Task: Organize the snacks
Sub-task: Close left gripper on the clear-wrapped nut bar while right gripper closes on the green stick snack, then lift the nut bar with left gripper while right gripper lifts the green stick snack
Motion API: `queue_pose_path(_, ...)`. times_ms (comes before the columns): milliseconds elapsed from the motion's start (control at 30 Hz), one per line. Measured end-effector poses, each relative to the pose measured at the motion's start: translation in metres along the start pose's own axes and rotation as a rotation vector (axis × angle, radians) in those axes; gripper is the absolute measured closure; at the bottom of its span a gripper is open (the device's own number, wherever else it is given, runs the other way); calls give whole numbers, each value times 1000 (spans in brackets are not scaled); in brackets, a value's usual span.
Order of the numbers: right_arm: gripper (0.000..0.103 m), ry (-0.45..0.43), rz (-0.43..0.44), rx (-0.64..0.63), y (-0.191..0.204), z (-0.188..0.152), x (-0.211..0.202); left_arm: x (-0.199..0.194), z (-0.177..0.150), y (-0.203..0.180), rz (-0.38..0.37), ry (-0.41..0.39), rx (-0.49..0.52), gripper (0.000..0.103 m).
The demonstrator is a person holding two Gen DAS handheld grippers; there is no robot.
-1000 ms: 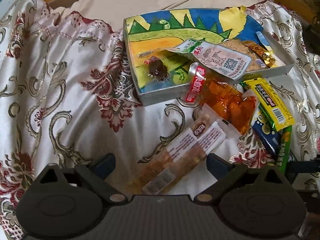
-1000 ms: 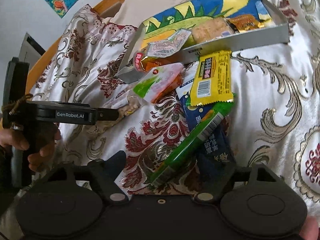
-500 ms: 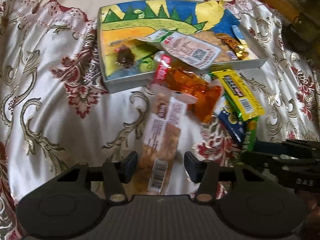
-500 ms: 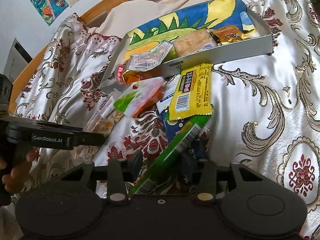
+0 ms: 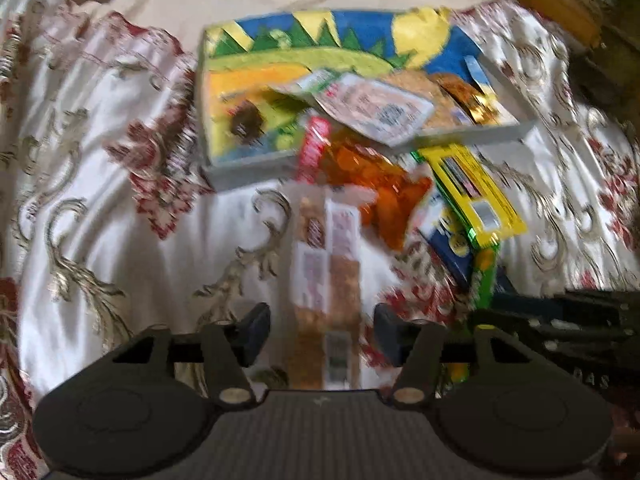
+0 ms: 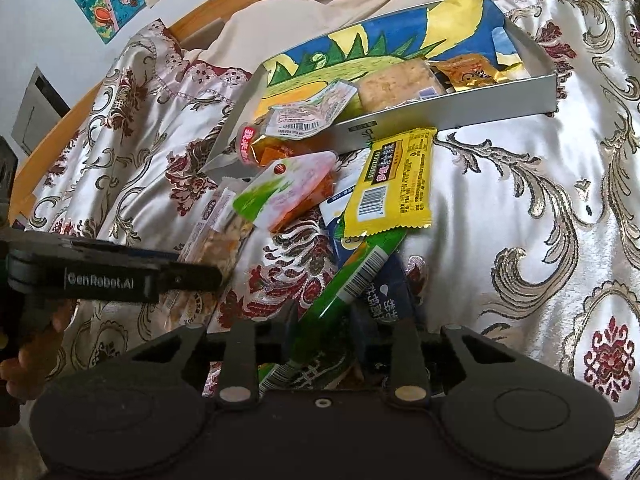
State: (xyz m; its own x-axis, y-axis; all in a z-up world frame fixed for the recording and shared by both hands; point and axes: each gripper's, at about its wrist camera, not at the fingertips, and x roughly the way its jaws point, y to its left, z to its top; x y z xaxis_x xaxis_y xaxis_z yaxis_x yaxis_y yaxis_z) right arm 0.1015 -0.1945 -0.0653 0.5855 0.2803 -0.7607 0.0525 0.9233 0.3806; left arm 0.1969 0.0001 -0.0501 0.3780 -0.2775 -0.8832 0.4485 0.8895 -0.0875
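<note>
Left claw (image 5: 320, 330): mid-width, jaws just reopened a bit. Long nut bar (image 5: 326, 280) lies between the pads in the lower centre of the left view; gaps visible on both sides, so not gripped. Frame is blurred, contact can't be ruled out entirely.

Right claw (image 6: 324, 330): narrow, jaws have just been closing. Green stick pack (image 6: 340, 292) sits between them at the bottom centre of the right view, and the pads look to be on it. Dark blue pouch (image 6: 386, 296) lies under and beside it, so I'd watch for a double pick.

Key relation: nut bar's long axis runs straight away from the left claw toward the tray (image 5: 248, 168) at upper centre, so jaws cross its short width. Good alignment; left hand is the nearer one for it. Green pack runs diagonally up-right, its far end tucked under the yellow wrapper (image 6: 390, 184).

Room: tray's left half is mostly bare, right half holds snacks. Orange bag (image 5: 372, 184) and a white sachet (image 5: 380, 110) hang over the tray's near wall, right in the bar's path. Bedspread (image 5: 100, 200) at left is open.
</note>
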Motion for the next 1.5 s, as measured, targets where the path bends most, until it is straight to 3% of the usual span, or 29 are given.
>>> queue_pose_path(167, 69, -5, 6, 5, 1, 1, 2, 0, 3, 3, 11, -25, -30, 39)
queue_pose_path(400, 74, -14, 11, -30, 6, 1, 6, 2, 0, -5, -6, -11, -2, 56)
queue_pose_path(600, 75, -13, 23, -63, 12, -1, 6, 0, -2, -9, -13, -3, 13, 61)
queue_pose_path(867, 74, 4, 44, -68, 15, -2, 8, -1, -6, -15, -9, 23, 17, 61)
queue_pose_path(1100, 64, 22, 45, -37, 10, -1, 12, 10, -9, -17, 10, 60, 29, 59)
queue_pose_path(1367, 60, 41, 52, -17, 9, -1, 17, 10, -9, -17, 18, 67, 27, 61)
queue_pose_path(1433, 62, 42, 57, -19, 10, -1, 18, 10, -9, -17, 20, 70, 28, 63)
queue_pose_path(1500, 71, 44, 74, -20, 11, -1, 19, 10, -10, -17, 18, 72, 24, 63)
